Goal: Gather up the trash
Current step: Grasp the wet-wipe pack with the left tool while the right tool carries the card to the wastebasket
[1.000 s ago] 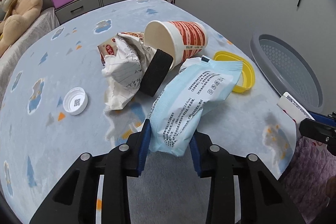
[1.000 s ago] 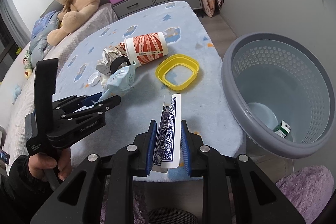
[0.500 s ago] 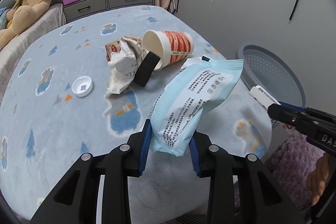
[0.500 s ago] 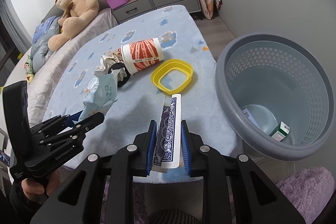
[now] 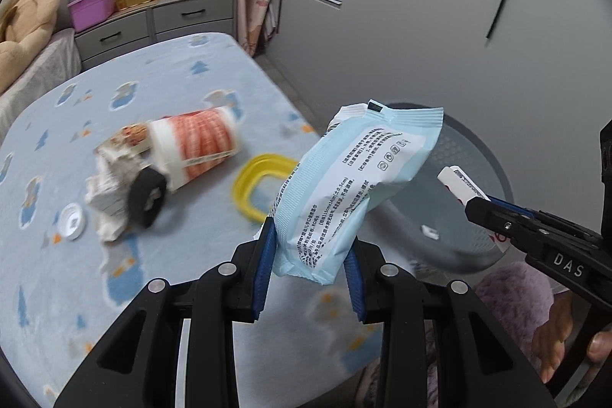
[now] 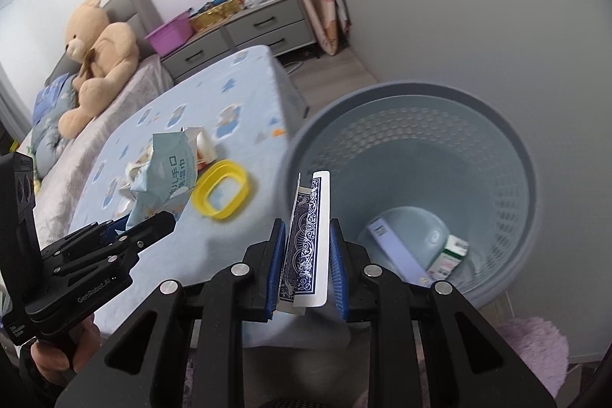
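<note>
Swung toward the bin since the earlier frames: wet-wipe pack (image 5: 355, 190) now lifted clear of the bed (image 5: 160, 102), pinched at its lower end by the nearly closed left gripper (image 5: 310, 262), centre of frame, overlapping the grey bin (image 6: 413, 125) at right. Blue-backed card box (image 6: 306, 236) clamped upright in the right gripper (image 6: 308, 255), low centre, just short of the bin's near rim. Best carried fully over the mouth before letting go, one gripper at a time, released low. Left on the bed: red cup (image 5: 199, 144), crumpled paper (image 5: 109, 194), yellow ring (image 5: 252, 186), white cap (image 5: 72, 220).
</note>
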Motion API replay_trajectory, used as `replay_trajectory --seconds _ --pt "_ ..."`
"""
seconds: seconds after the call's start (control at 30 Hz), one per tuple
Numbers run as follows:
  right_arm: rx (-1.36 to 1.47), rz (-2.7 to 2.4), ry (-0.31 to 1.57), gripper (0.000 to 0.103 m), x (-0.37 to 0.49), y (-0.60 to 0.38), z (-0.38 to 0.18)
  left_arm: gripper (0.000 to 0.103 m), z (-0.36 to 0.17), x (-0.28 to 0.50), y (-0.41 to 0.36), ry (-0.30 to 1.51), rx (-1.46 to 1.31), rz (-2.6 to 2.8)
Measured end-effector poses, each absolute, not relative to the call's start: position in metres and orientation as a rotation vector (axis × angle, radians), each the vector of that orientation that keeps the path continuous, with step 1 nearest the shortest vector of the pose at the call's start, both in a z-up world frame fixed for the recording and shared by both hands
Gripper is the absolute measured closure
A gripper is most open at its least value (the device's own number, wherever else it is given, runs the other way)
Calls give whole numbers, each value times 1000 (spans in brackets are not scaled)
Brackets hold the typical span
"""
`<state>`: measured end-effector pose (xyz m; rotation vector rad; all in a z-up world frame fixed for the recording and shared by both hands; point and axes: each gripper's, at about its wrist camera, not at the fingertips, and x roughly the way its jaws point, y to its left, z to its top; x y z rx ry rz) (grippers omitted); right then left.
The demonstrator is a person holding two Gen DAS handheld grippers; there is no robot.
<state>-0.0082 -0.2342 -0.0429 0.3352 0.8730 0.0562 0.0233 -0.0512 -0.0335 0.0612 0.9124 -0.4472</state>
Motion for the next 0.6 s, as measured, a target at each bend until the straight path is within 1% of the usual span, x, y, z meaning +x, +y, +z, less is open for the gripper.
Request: replay_trajectory --seconds 0.3,0.6 --pt "380 -59 869 80 -5 -300 -52 70 -38 42 -134 929 107 -523" --pt "404 -88 891 80 4 -330 -72 70 -51 57 -184 952 156 -558"
